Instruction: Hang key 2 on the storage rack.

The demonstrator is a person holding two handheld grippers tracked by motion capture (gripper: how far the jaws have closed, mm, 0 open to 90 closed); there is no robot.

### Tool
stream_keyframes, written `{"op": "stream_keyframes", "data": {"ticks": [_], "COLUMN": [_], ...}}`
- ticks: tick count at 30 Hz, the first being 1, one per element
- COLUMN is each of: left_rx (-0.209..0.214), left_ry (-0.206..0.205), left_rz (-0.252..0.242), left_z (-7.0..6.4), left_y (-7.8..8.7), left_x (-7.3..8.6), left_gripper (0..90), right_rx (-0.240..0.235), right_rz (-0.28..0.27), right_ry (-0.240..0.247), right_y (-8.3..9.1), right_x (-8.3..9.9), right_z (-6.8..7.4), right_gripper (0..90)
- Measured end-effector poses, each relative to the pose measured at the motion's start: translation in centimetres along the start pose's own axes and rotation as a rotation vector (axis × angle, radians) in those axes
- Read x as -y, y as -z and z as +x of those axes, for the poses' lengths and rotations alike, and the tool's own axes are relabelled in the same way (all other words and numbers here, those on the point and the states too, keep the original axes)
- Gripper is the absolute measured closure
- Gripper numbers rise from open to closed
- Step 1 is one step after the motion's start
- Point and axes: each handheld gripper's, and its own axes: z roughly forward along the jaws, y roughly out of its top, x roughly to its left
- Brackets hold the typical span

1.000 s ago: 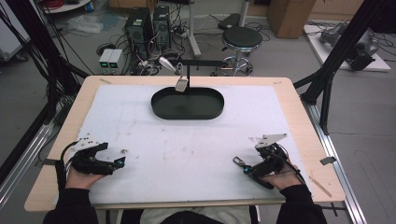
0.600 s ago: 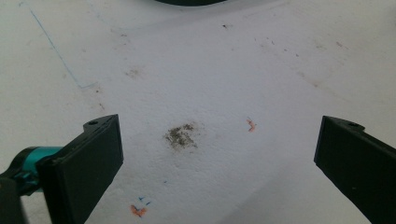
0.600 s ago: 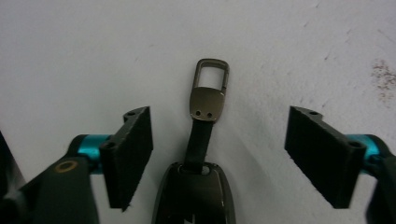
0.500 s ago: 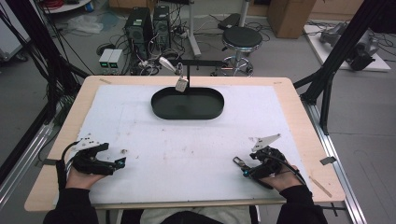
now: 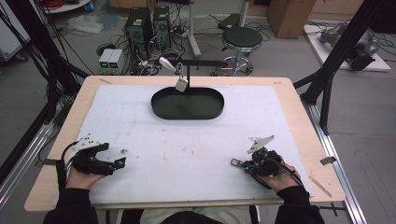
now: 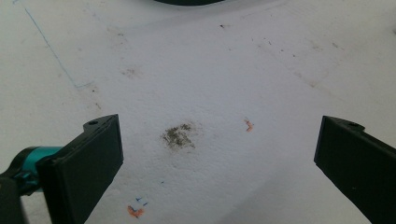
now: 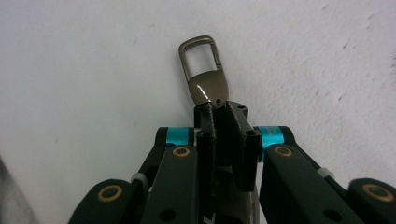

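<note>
Fingers of right gripper (image 7: 219,109) pinch a metal clasp (image 7: 204,70); left gripper (image 6: 219,158) gapes wide.

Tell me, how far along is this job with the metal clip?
Done: the right gripper has the metal clip pinched between its jaws. In hand: it holds it low over the white mat. Likely left: carrying it to the stand by the black tray. The left gripper waits open.

The clasp's (image 7: 204,74) lower end is hidden between the jaws — the black tray (image 6: 189,2) cut off.
</note>
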Motion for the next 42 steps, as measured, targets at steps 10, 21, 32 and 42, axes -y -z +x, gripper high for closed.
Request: {"op": "stream_keyframes", "data": {"ticks": [10,21,32,42], "left_rx": [0.003,0.002,0.008,0.013], "left_ry": [0.005,0.007,0.0,0.0], "left_rz": [-0.009,-0.014,-0.019,-0.033], "left_z": [0.1,0.1,-0.1,-0.1], "left_y": [0.1,0.1,0.3,0.5], "left_x": [0.1,0.2,0.2,0.4], "left_gripper": [1.7,1.7,1.7,1.7], "right_rx": [0.062,0.005,-0.021,-0.031], "right_rz": [-0.144,-0.256,-0.382,-0.408], "right_ry": [-0.049,-0.113,-0.195,-0.196], "right_y": [0.8,0.9,1.9,2.1], "right_x": [0.9,0.8,1.1,-1.2], "right_z": [-1.1,-1.5,-1.8,-1.5], "right_gripper": [84.1,84.2,84.2,84.2]}}
